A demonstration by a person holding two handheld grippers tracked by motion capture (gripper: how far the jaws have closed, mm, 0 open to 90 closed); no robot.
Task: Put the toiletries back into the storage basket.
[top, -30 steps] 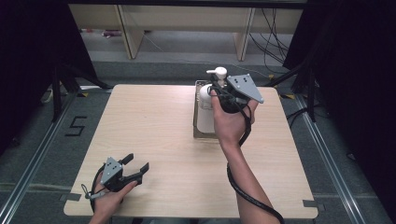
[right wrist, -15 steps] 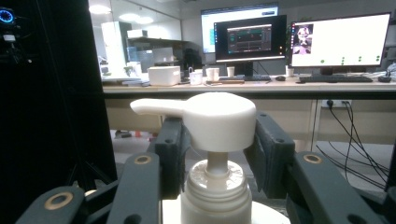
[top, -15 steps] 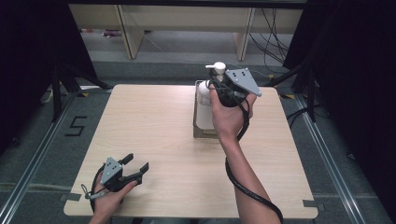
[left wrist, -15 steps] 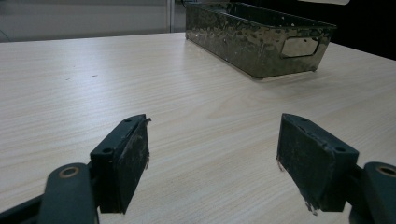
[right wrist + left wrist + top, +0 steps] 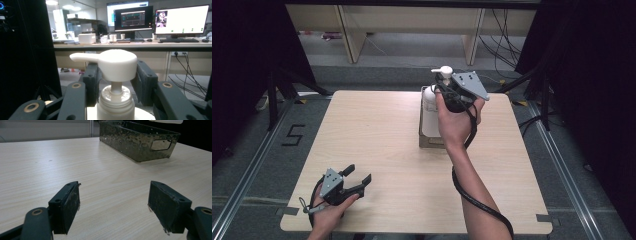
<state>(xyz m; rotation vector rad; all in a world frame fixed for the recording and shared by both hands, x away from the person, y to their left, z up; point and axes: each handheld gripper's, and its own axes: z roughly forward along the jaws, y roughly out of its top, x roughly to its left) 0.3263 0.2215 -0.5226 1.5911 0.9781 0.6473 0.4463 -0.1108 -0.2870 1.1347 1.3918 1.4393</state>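
- The right tongs [image 5: 446, 89] pinch the pump bottle [image 5: 430, 107] at its neck, just under the pump head [image 5: 110, 63], right of centre in the high view.
- The bottle hangs over the metal tray [image 5: 428, 140]; whether its base is inside I cannot tell.
- The left tongs [image 5: 358, 180] rest spread and empty at the worktop's [image 5: 372, 135] lower left.
- Judged half done: grasp made, placing left.

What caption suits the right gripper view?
Right gripper clamps the white pump bottle just below its pump head.
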